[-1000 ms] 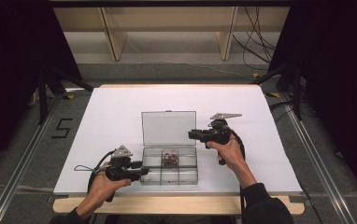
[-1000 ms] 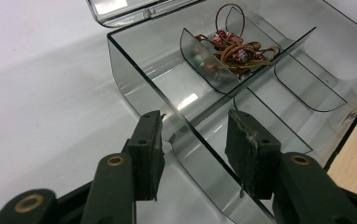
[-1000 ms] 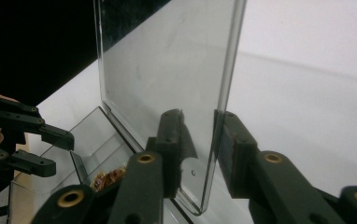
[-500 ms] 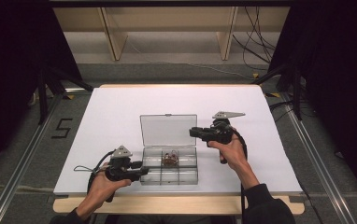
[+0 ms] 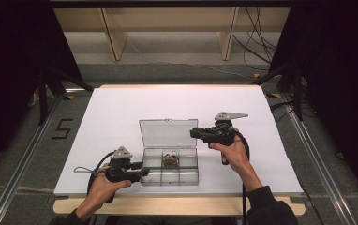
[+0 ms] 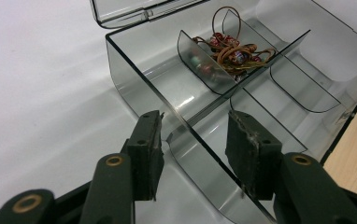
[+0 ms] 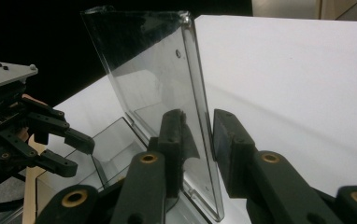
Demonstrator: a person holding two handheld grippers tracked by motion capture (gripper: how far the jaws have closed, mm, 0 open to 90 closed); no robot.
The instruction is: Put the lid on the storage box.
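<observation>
Jaws of the right gripper [image 7: 197, 140] stand narrow around the edge of the clear lid [image 7: 153, 88], one pad on each side; the near pad looks pressed to the plastic, while a thin gap shows at the other pad, so I cannot tell if the grip is firm. Seen from above, this gripper [image 5: 197, 133] is at about 3 o'clock from the lid [image 5: 167, 133], which stands up from the back of the clear box [image 5: 170, 174]. The left gripper [image 6: 193, 144] has its jaws half open across the box's side wall [image 6: 186, 130], one pad outside and one inside, and neither pad touches the wall. From above, it [image 5: 142, 172] is at 9 o'clock from the box. The box sits on the white table [image 5: 121, 112], near its front edge at 6 o'clock. Small brown and red beads with wire [image 6: 225, 49] lie in a middle compartment of the back row.
</observation>
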